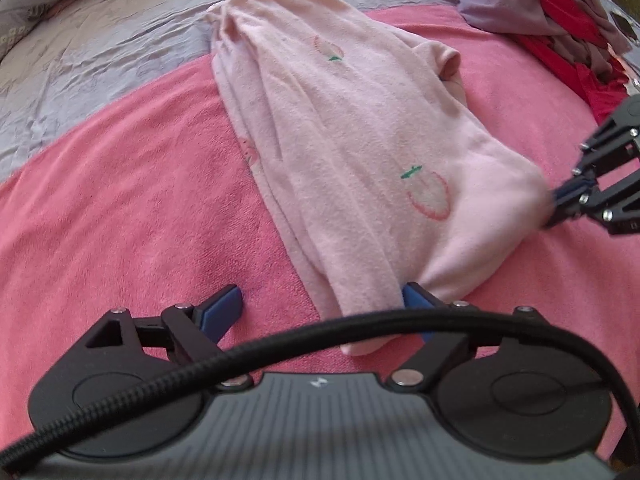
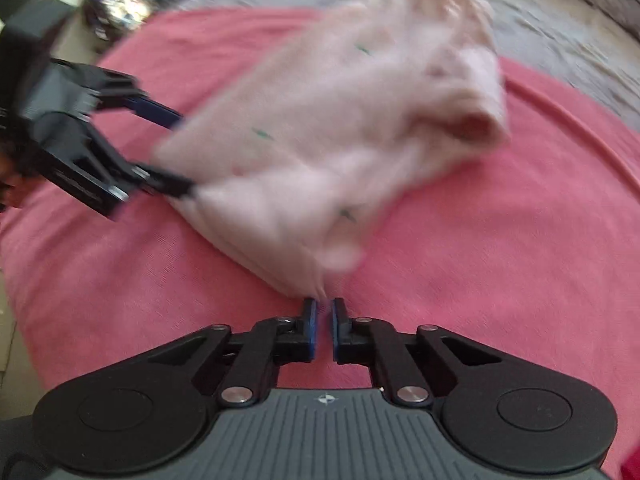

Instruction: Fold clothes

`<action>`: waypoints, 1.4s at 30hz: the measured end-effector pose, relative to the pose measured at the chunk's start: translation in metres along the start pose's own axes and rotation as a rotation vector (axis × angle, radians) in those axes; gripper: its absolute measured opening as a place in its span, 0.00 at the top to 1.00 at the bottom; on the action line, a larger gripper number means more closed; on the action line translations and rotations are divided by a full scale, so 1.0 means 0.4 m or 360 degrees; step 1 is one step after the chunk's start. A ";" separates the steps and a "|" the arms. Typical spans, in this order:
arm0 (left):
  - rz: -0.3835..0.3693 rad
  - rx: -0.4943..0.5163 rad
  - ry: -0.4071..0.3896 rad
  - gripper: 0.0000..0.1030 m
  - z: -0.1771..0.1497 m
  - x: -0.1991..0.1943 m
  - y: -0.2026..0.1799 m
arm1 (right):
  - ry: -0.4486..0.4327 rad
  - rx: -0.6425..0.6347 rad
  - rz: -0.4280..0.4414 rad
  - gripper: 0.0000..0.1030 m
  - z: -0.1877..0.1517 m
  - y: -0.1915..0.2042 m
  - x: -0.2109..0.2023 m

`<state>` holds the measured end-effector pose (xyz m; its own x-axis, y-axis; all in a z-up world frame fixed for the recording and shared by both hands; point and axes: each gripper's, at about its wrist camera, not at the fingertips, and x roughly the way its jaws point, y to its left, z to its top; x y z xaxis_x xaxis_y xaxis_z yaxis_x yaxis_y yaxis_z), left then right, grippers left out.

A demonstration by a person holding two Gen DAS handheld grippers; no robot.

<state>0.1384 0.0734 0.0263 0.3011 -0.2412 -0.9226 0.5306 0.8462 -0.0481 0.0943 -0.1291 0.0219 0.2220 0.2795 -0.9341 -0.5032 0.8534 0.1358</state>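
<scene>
A pale pink fleece garment (image 1: 352, 152) with strawberry prints lies lengthwise on a pink blanket (image 1: 120, 208), folded into a long strip. My left gripper (image 1: 320, 306) stands open and wide over the strip's near end; that end lies between the fingers and touches the right one. In the right wrist view the left gripper (image 2: 185, 154) straddles the garment's (image 2: 328, 128) left edge. My right gripper (image 2: 324, 312) is shut, its tips pinching the garment's near corner. The left wrist view shows the right gripper (image 1: 554, 210) at the strip's right corner.
A heap of red, mauve and pink clothes (image 1: 560, 12) lies at the far right of the bed. A grey quilted sheet (image 1: 100, 52) covers the bed beyond the blanket. Blurred clutter (image 2: 120, 4) sits off the bed's edge.
</scene>
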 end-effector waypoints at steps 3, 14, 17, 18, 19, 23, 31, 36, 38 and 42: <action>0.0013 0.0006 0.0013 0.13 0.003 0.001 -0.005 | -0.0091 -0.0008 -0.0049 0.95 -0.010 -0.009 -0.067; 0.0039 -0.0028 0.0067 0.09 0.012 0.009 -0.010 | -0.0174 -0.0193 -0.0083 0.95 0.122 0.070 0.026; 0.0030 -0.0038 0.0055 0.08 0.008 0.009 -0.007 | -0.0051 -0.0152 -0.0185 0.95 0.056 0.017 0.026; 0.0030 -0.0040 0.0051 0.08 0.008 0.009 -0.005 | -0.0010 -0.0114 -0.0218 0.95 0.043 -0.001 0.011; 0.0031 -0.0041 0.0047 0.07 0.008 0.010 -0.006 | 0.0020 -0.0080 -0.0244 0.92 0.033 -0.016 -0.004; 0.0032 -0.0041 0.0036 0.07 0.005 0.009 -0.008 | -0.0188 -0.0048 -0.0156 0.91 0.070 -0.002 -0.087; 0.0024 -0.0036 0.0030 0.07 0.002 0.008 -0.007 | -0.0339 -0.0332 -0.0063 0.72 0.193 0.107 0.029; 0.0015 -0.0068 0.0047 0.07 -0.009 -0.021 0.008 | -0.0273 -0.0207 -0.0152 0.61 0.102 0.020 0.003; 0.0042 -0.0110 0.0041 0.08 -0.017 -0.047 0.016 | -0.0231 -0.0291 -0.0284 0.60 0.096 0.030 -0.031; 0.0116 -0.0158 -0.0119 0.15 -0.016 -0.118 0.016 | -0.0355 -0.0425 -0.0157 0.58 0.103 0.077 -0.092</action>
<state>0.1226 0.0932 0.0671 0.3959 -0.2091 -0.8942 0.4257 0.9046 -0.0231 0.1050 -0.0950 0.0742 0.4425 0.3159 -0.8393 -0.6642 0.7443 -0.0700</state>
